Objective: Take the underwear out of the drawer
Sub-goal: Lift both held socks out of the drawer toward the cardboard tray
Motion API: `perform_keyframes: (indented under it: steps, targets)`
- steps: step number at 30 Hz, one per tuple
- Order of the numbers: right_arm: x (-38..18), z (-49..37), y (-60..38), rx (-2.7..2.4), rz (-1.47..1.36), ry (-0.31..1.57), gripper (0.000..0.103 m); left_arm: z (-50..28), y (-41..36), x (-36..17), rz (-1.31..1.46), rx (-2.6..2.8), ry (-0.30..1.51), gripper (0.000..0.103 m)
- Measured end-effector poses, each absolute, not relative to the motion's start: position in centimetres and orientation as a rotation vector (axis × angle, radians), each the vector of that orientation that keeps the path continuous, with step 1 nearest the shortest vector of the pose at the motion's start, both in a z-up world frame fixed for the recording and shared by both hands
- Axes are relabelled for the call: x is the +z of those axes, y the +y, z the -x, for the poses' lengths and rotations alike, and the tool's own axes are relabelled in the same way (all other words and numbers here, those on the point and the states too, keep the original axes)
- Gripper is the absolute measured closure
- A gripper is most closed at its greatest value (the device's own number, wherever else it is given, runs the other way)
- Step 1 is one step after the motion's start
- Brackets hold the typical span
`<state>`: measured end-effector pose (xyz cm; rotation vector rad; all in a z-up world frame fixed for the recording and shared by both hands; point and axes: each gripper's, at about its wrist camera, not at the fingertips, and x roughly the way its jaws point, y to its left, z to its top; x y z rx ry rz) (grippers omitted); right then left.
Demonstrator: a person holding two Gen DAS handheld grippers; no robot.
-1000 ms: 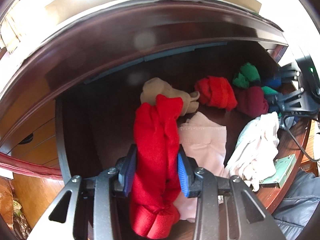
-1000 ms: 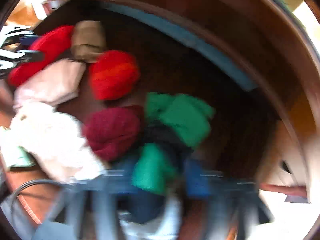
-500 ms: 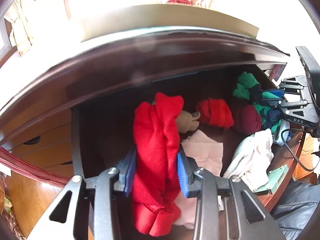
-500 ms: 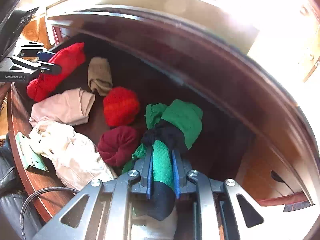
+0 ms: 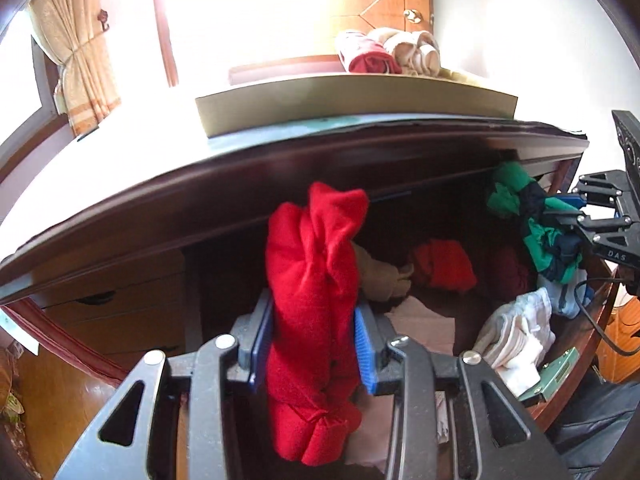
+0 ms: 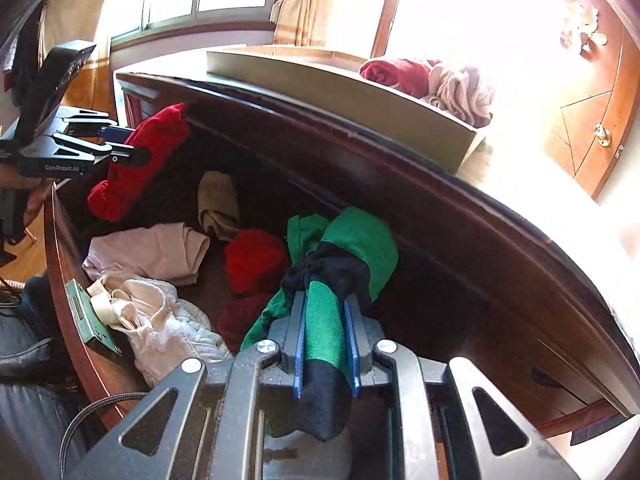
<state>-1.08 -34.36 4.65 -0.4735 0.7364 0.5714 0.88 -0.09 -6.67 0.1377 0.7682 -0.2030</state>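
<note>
Over the open drawer (image 6: 68, 264) I have both grippers loaded. My left gripper (image 5: 314, 344) is clamped on a red bundle (image 5: 316, 292); its blue pads press on both sides of the roll, which stands upright between them with its top above the pads and its knotted end hanging below. In the right wrist view that same bundle (image 6: 140, 160) is raised above the drawer's left end. My right gripper (image 6: 325, 350) is clamped on a green and navy bundle (image 6: 340, 264), pinched narrow between the pads, its green top bulging ahead of them and its navy end hanging down toward the camera. Its jaws have just been closing on this bundle, which sits between them.

Inside the drawer I see a tan piece (image 6: 218, 204) near the back, a pink folded piece (image 6: 152, 252) toward the front left, a red roll (image 6: 256, 260) in the middle, a maroon roll (image 6: 240, 316) just in front of it, and a white crumpled heap (image 6: 168, 332) against the front edge beside the lock plate (image 6: 90, 316). On the top of the dresser a shallow box (image 6: 340, 96) holds a dark red roll (image 6: 400, 74) and a pale one (image 6: 460, 92) side by side.
</note>
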Motion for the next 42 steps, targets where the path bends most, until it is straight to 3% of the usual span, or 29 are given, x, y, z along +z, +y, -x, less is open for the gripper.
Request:
perform_keyframes:
  steps: [42]
  targets:
    - [4.5, 5.2, -33.8, 0.613, 0.431, 0.348, 0.085, 2.2, -1.3, -3.4, -0.068, -0.194, 0.580, 0.068]
